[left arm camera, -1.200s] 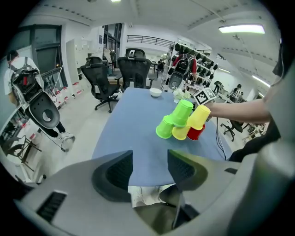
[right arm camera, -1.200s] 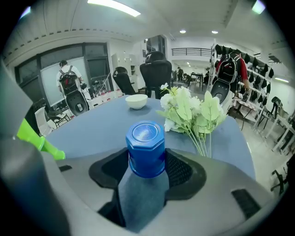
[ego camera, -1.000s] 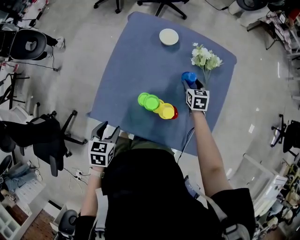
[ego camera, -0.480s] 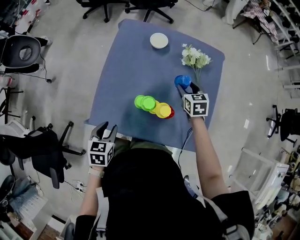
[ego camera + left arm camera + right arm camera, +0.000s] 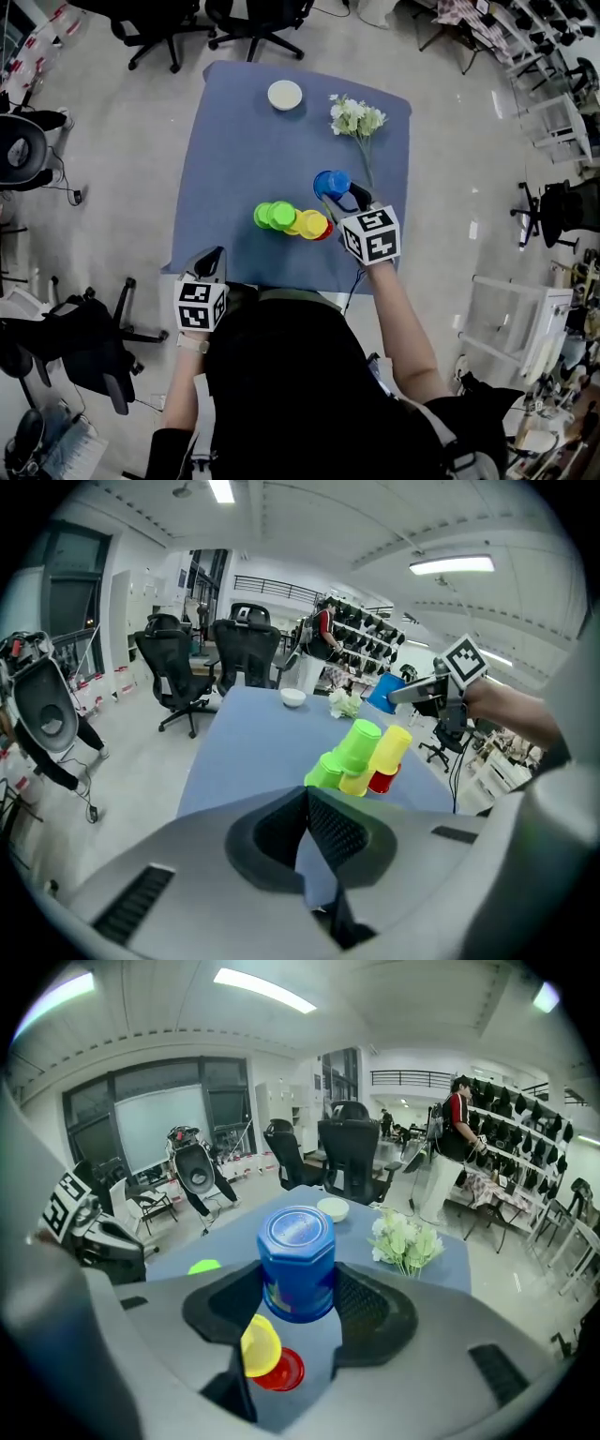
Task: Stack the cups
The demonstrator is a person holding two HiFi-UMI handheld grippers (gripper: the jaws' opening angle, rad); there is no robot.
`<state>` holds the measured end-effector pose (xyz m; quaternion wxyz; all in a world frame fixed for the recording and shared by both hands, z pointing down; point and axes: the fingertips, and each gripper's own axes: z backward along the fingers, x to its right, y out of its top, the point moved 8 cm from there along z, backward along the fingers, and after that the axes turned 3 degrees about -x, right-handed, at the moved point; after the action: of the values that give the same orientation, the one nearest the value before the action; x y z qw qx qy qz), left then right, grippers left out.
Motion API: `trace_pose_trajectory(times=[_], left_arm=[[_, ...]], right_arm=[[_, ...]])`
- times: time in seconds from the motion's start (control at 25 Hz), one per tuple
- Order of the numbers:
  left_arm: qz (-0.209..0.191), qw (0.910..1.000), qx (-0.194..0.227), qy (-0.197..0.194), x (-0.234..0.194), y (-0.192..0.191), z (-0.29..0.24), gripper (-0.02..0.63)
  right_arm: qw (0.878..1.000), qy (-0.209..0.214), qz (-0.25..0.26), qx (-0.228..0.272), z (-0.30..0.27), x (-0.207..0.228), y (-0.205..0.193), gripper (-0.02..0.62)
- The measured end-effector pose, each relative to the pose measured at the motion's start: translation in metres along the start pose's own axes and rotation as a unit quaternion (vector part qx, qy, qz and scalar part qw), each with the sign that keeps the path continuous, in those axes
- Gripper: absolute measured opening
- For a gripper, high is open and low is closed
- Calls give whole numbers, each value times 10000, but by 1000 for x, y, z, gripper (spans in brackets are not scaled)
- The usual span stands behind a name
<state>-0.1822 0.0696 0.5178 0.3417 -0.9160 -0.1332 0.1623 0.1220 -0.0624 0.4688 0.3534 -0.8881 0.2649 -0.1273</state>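
Red cup half hidden; our right tongs grip the blue cup, two o'clock from the stack; left tongs just closed, empty.

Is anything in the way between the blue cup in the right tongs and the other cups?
Nothing visible. The right tongs hold the blue cup upside down above the table; the yellow cup and red cup sit close by with only open air between. The flowers lie beyond, off that path.
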Motion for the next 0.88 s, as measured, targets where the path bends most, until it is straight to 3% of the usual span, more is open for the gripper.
trace_pose_trajectory(times=[0.48, 0.88], left_arm=[[-313, 9971, 56, -695, 0, 15, -15, 11], [-434, 9951, 7, -887, -3, 13, -18, 11]], right_arm=[[9998, 136, 82, -121, 29, -63, -7, 244], [9994, 72, 228, -238, 22, -87, -18, 245]])
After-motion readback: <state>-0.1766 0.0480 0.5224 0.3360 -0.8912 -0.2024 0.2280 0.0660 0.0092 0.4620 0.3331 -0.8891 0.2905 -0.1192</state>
